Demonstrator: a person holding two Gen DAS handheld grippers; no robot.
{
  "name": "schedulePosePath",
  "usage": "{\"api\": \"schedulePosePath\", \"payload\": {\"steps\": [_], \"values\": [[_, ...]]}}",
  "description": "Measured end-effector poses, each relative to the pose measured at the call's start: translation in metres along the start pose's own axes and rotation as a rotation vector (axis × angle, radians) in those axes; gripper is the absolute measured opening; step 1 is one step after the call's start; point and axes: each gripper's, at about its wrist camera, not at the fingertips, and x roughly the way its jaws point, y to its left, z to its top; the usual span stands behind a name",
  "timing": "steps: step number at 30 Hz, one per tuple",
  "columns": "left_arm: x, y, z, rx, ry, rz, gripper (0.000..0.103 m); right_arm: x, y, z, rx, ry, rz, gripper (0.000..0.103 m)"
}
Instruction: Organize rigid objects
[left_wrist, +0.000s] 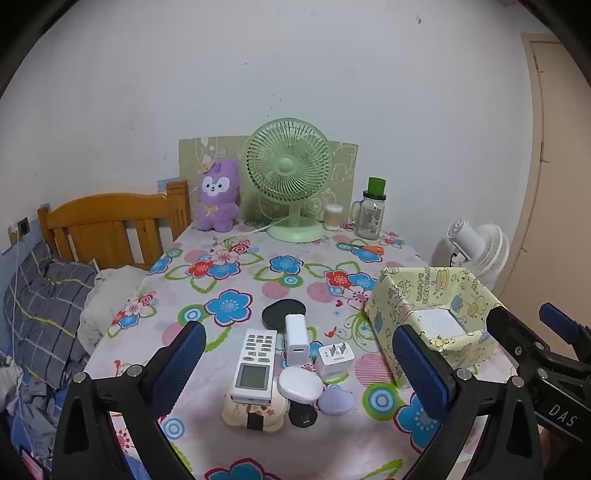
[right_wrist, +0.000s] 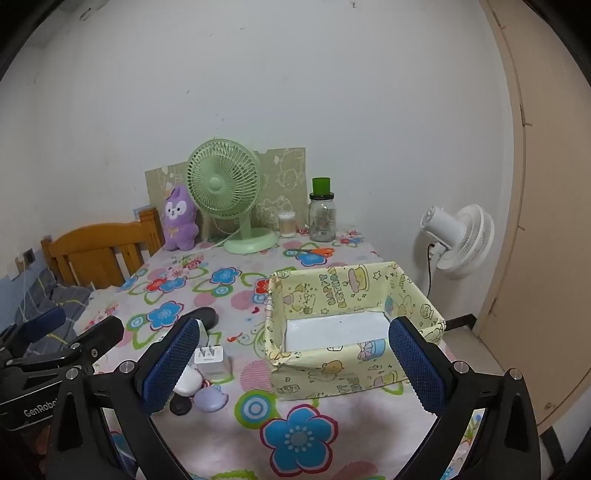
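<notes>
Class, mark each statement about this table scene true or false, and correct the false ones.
1. The yellow box holds no items yet. True.
2. The left gripper is shut on the remote control. False: its fingers are spread apart and hold nothing; the remote lies on the tablecloth.
3. The green fan stands at the far end of the table, beside the purple plush toy. True.
4. The orange-handled scissors lie inside the box. False: they lie on the cloth near the glass jar.
5. The right gripper is open. True.
</notes>
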Motion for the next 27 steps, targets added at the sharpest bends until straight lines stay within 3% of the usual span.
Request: {"api": "schedulePosePath", "payload": {"steps": [8,27], "values": [[-0.002,-0.004,-0.005,0.003,-0.014,-0.001,0.102,0.011,-0.033,0.011,0.007,-0.037,0.000,0.103],[-0.002,-0.006,-0.009,0.007,-0.002,-0.011,0.102,0.012,-0.035,0.010,0.013,-0.026,-0.038,0.103]]}}
